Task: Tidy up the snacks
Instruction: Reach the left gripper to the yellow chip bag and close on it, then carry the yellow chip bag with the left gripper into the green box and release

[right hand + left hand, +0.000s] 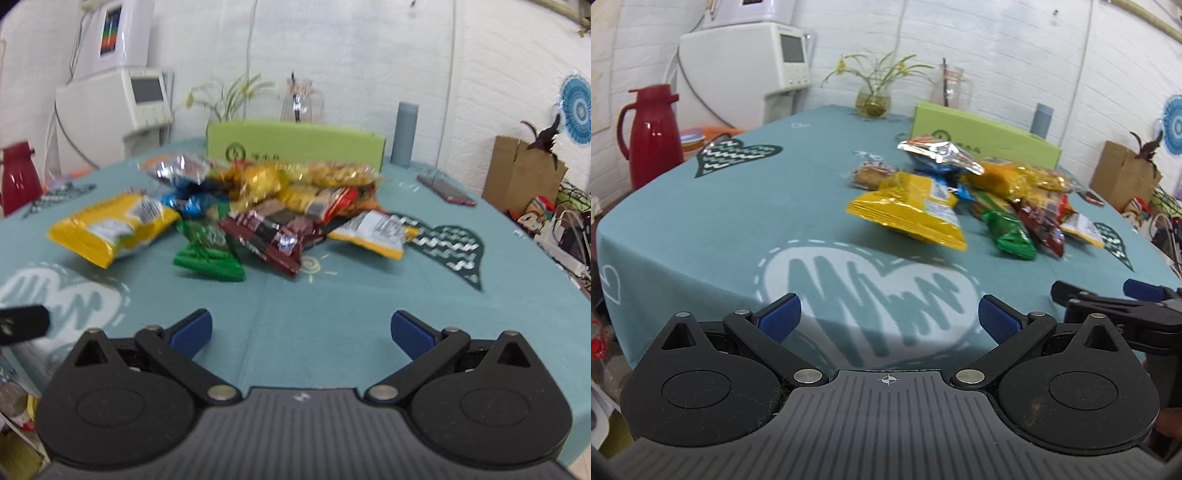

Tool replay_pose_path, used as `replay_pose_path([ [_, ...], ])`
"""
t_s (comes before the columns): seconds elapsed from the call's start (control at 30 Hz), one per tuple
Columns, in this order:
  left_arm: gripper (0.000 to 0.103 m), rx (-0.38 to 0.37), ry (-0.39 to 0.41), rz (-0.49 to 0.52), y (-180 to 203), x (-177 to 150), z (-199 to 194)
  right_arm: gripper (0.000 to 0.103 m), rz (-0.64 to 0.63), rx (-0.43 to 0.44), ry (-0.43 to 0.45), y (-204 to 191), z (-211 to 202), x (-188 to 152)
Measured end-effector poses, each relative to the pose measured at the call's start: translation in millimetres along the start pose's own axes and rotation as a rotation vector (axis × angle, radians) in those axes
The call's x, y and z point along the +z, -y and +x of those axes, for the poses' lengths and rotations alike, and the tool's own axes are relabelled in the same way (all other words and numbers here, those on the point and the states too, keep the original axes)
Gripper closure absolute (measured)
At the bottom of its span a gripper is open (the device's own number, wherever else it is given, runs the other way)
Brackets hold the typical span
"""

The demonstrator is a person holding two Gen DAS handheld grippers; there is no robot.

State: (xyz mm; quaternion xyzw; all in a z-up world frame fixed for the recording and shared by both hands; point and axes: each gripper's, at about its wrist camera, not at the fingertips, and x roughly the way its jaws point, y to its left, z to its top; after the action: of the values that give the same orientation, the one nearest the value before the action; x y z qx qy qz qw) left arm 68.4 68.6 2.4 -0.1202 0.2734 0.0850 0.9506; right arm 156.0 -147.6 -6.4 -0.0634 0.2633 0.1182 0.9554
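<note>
Both grippers are hovering at the near edge of the counter (701, 221), pointing forward across the teal cloth toward the snack pile (280, 199). The left gripper (888, 319) is sitting level, its blue-padded jaws spreading wide and holding nothing; below them a white heart pattern (871, 295) on the cloth is showing. The right gripper (301, 330) is also sitting level and low, its jaws likewise gaping wide with nothing between them, only bare cloth. In the left wrist view the right gripper is showing at the right edge, just beside the left one and slightly ahead of it; in the right wrist view a dark tip of the left gripper is poking in at the left edge.

The snacks are lying heaped in the middle of the counter, well apart from both grippers. A yellow bag (908, 210) is lying nearest on the left side of the pile. A green packet (207, 251) and a dark red packet (273, 240) are lying side by side at the front, touching. A silver foil packet (938, 151) is resting on top toward the back. Behind the pile a lime green box (295, 142) is standing, and a phone (445, 190) is lying to the right of the heap. A red thermos (650, 136) is standing off to the left, beyond the counter's edge.
</note>
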Motion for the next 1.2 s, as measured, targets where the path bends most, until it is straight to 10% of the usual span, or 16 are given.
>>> replay_pose_path([
  [0.37, 0.011, -0.033, -0.032, 0.058, -16.7, 59.7, 20.4, 0.0, 0.006, 0.121, -0.033, 14.1, 8.4, 14.3],
  [0.63, 0.011, -0.223, -0.168, 0.112, -29.8, 112.8, 76.9, 0.001, -0.143, 0.476, -0.04, -58.2, 17.4, 57.8],
  [0.83, 0.016, -0.308, -0.248, 0.128, -27.6, 123.9, 105.9, 0.005, -0.102, 0.56, -0.12, -83.0, 59.9, 72.7],
  [0.93, 0.029, -0.318, -0.27, 0.14, -25.5, 122.2, 115.9, 0.024, -0.101, 0.584, -0.127, -87.4, 69.7, 75.9],
  [1.03, 0.065, -0.38, -0.328, 0.136, -26.5, 114.7, 123.2, 0.042, -0.137, 0.584, -0.118, -90.4, 68.5, 75.5],
  [1.2, 0.077, -0.405, -0.32, 0.113, -25.9, 110.0, 99.2, 0.049, -0.09, 0.628, -0.124, -77.2, 52.6, 75.2],
])
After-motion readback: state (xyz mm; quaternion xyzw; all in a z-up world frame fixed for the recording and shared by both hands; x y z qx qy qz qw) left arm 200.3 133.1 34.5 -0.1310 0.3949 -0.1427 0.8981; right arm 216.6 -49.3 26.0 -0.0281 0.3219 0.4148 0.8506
